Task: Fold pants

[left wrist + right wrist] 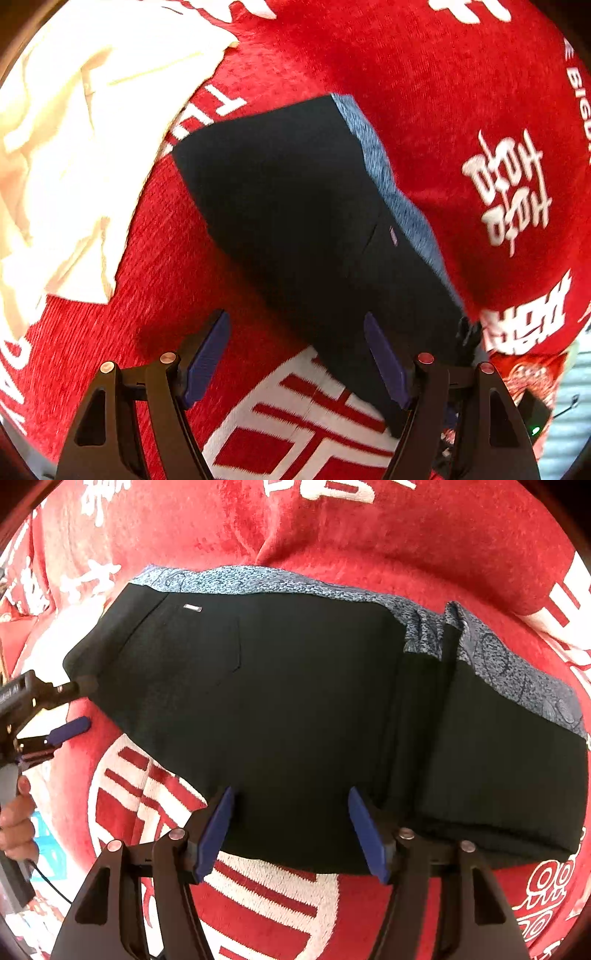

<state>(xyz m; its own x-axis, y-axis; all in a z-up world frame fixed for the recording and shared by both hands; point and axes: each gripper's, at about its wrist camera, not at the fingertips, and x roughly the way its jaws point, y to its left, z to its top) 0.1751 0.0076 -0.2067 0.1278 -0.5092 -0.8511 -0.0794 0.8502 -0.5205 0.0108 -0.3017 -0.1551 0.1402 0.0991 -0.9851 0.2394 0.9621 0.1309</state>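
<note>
Pants (295, 701) were black with a blue-speckled band (258, 581), maybe lining. Cloth (424, 92) under them was red with white characters. Garment (74, 147) was cream. Pads (208, 354) were dark blue on both grippers, frames black.

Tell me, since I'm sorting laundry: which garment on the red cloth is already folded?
The black pants with the blue patterned waistband, lying as a flat compact rectangle. The cream garment beside them is crumpled and unfolded.

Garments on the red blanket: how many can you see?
2. Black pants, folded, lie mid-blanket before both open grippers; a cream garment lies crumpled at the left wrist view's left edge. More could be out of frame.
</note>
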